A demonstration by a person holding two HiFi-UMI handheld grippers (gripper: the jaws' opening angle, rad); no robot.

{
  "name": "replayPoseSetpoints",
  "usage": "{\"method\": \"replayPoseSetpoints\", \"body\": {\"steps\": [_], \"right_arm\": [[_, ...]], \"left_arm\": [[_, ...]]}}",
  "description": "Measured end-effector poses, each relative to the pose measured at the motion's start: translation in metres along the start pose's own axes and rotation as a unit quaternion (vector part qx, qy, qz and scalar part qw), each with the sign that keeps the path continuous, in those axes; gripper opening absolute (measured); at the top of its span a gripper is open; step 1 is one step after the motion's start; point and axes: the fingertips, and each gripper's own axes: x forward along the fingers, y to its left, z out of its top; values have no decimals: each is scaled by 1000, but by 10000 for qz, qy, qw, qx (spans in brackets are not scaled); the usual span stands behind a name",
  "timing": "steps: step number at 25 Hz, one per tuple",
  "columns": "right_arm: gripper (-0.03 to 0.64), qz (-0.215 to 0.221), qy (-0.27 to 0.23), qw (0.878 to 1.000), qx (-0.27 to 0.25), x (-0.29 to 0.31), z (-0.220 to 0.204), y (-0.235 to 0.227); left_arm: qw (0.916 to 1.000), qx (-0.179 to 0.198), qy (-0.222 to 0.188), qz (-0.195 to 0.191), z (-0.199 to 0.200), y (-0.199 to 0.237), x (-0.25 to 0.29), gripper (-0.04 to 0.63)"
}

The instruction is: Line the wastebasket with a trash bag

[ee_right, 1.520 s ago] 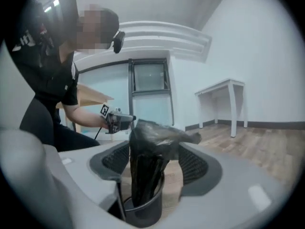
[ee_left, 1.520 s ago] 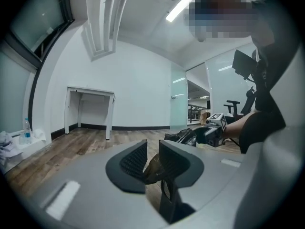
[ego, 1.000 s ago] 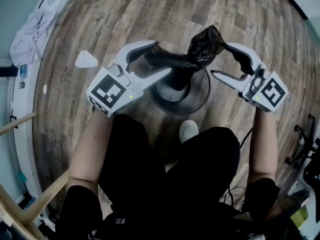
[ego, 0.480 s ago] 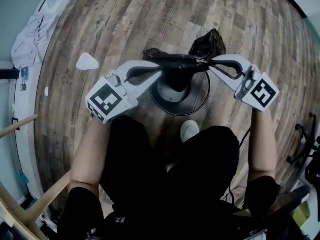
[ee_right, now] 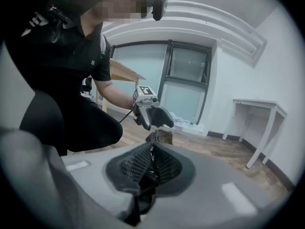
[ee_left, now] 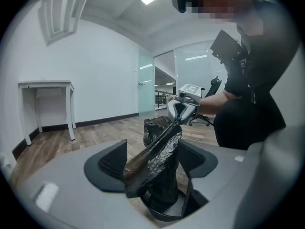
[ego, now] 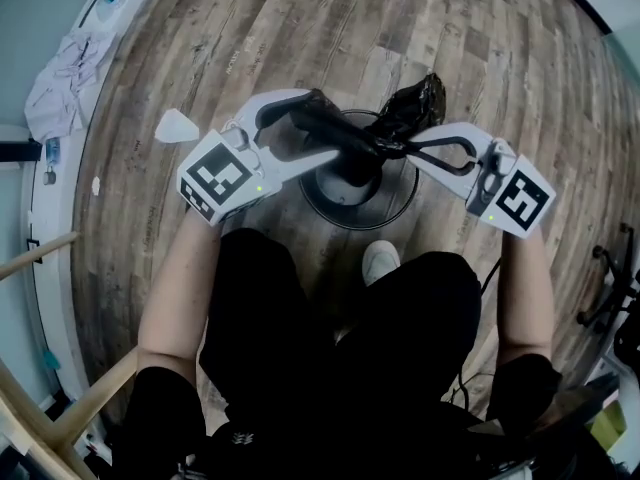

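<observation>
**Bag strung across the bin, one end clamped, the other coming loose**

Far left, a crumpled pale cloth lies at the edge of the grey-brown wooden plank floor, and a small white scrap sits just beside the action. Now the left gripper: its jaws are opening, standing wide apart, and the black crinkled plastic trash bag runs right through the gap. In the left gripper view the film drapes between the two pads with neither pressing on it.

Centre stage, the dark round wastebasket stands on the floor directly under both grippers, between the person's knees and the open floor. The bag is not in it. It hangs above the rim as a twisted rope from one gripper to the other, with a bunched lump rising on the far side near the right one.

Over to the right gripper: its jaws are closing, and its own view shows them drawn together on a thin fold of the bag, pinched at the tips.
</observation>
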Motion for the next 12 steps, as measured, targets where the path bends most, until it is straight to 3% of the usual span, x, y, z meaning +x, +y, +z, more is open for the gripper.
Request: {"method": "replayPoseSetpoints", "body": {"steps": [6, 8, 10, 12], "right_arm": [[23, 237, 161, 9994, -198, 4, 1, 10], [21, 257, 198, 9992, -214, 3, 1, 11], [21, 269, 223, 9991, -245, 3, 0, 13], [21, 258, 230, 9991, -240, 2, -2, 13]], "left_arm": [[9982, -84, 338, -478, -12, -1, 15, 344], [9969, -88, 469, -632, -15, -8, 14, 242], [9971, -24, 444, -613, -15, -14, 7, 100], [9978, 87, 337, -562, -12, -21, -1, 17]]}}
